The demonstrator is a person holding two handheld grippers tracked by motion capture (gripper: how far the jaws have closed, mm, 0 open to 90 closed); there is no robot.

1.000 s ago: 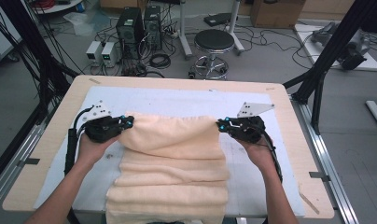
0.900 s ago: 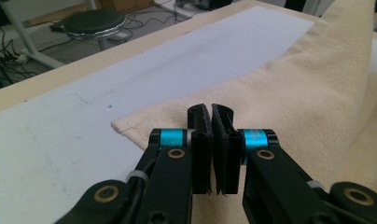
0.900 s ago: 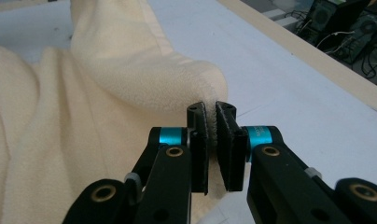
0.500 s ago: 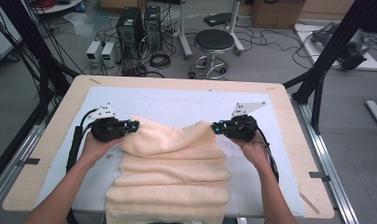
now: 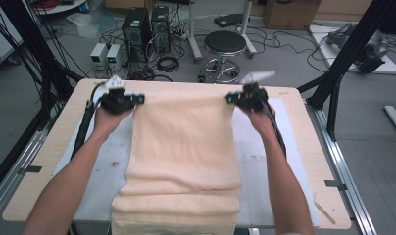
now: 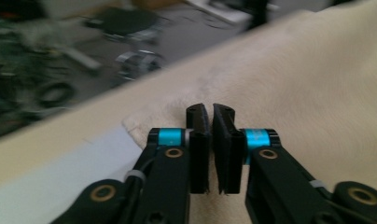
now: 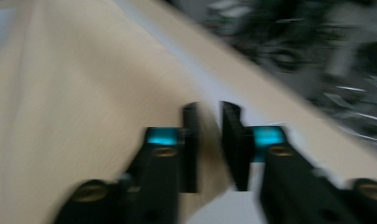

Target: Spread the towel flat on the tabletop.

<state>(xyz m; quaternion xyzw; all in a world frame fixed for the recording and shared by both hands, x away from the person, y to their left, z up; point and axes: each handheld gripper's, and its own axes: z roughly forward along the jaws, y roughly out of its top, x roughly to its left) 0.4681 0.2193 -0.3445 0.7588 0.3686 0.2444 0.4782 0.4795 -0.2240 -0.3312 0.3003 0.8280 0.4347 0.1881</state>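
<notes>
A cream towel (image 5: pixel 186 142) lies lengthwise on the table (image 5: pixel 44 156), its far part spread flat and its near part folded in layers at the front edge. My left gripper (image 5: pixel 139 99) is at the towel's far left corner. In the left gripper view the left gripper (image 6: pixel 211 109) has its jaws almost together, with the towel (image 6: pixel 317 70) under and beyond the tips and no cloth visible in the slit. My right gripper (image 5: pixel 229 99) is at the far right corner. Its jaws have just been opening: the right gripper (image 7: pixel 210 109) shows a clear gap over the towel's (image 7: pixel 84 93) edge.
A grey mat (image 5: pixel 100 171) covers the tabletop under the towel. Beyond the table's far edge, on the floor, stand a round stool (image 5: pixel 225 44), computer towers (image 5: pixel 147 24) and loose cables. Black frame posts (image 5: pixel 353 54) rise at both sides.
Both grippers have moved away from the person to the table's far edge, dragging the towel's top layer out flat. The right jaws now stand apart.
</notes>
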